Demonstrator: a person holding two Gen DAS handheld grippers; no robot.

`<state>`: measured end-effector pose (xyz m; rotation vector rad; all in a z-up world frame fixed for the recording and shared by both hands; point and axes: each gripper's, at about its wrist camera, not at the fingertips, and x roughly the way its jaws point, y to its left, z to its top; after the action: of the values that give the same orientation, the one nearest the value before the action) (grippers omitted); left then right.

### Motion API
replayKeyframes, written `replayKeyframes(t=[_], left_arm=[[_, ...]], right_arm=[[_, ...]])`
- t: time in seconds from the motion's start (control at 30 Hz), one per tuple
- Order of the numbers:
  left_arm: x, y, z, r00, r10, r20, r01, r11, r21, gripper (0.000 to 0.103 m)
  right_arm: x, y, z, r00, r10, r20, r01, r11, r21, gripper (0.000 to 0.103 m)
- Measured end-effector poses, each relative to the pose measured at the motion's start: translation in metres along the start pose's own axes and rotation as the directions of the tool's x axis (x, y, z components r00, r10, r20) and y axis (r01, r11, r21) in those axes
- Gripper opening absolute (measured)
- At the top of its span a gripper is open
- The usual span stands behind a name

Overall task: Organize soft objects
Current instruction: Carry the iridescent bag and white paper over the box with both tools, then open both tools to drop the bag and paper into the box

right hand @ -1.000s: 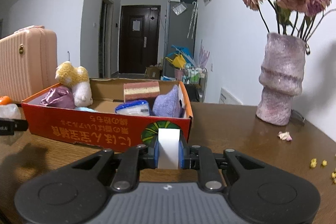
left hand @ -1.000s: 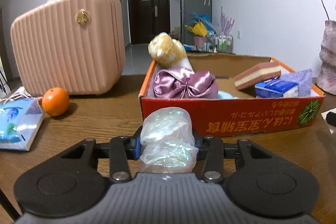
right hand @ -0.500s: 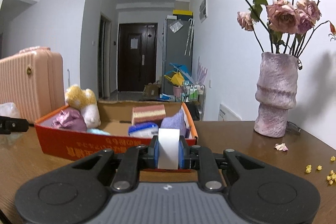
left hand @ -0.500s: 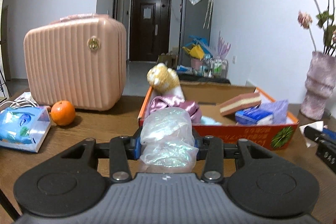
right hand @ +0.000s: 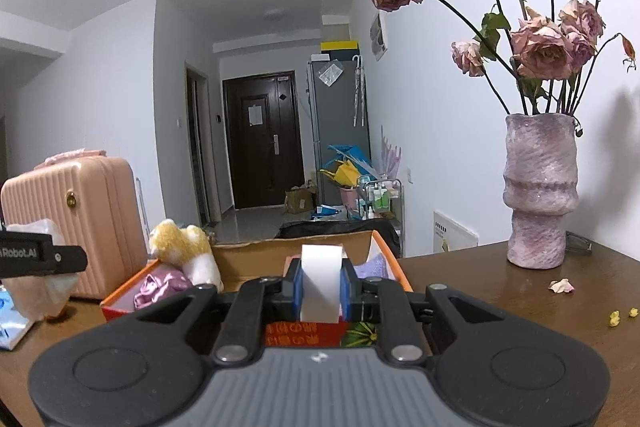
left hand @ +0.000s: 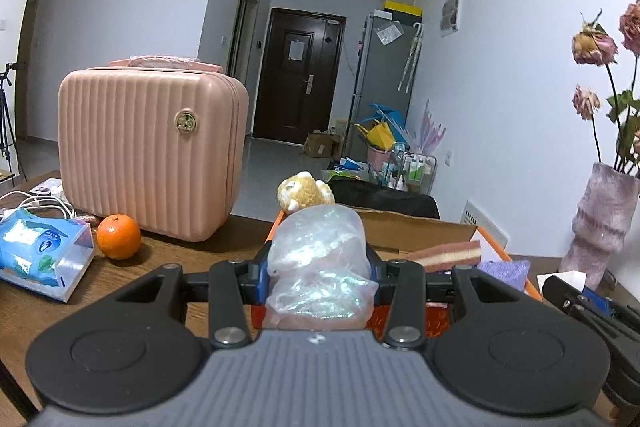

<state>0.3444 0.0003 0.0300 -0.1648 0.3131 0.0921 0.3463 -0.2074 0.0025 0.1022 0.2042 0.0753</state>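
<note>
My left gripper is shut on a crumpled clear plastic bag, held above the table in front of the orange cardboard box. My right gripper is shut on a white foam block, raised near the box's right front corner. Inside the box are a yellow plush toy, a purple satin bow, a striped sponge and a purple cloth. The left gripper with its bag shows at the left of the right wrist view.
A pink ribbed case stands at back left, with an orange and a blue tissue pack before it. A purple vase of dried roses stands at right, with petals scattered on the wooden table.
Both grippers have risen with their loads and tilted upward; the box now sits lower and farther in both views. The right gripper has come into the left wrist view.
</note>
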Motion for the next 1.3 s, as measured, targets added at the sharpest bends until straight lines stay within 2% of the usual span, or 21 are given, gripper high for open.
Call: replayKeyframes(t=[0.33, 0.77, 1.3], left_arm=[[0.025, -0.007, 0.010, 1.000, 0.010, 0.016, -0.009, 0.999, -0.033, 0.043], [0.064, -0.030, 0.014, 0.999, 0.017, 0.035, -0.017, 1.000, -0.003, 0.043], [0.114, -0.036, 0.012, 0.998, 0.040, 0.052, -0.044, 0.996, 0.072, 0.044]], right_arm=[[0.025, 0.003, 0.010, 1.000, 0.008, 0.013, -0.009, 0.999, 0.038, 0.017], [0.074, 0.013, 0.012, 1.000, 0.012, -0.007, -0.012, 0.999, 0.035, 0.017], [0.124, 0.031, 0.007, 0.999, 0.032, -0.041, -0.034, 0.998, -0.050, 0.018]])
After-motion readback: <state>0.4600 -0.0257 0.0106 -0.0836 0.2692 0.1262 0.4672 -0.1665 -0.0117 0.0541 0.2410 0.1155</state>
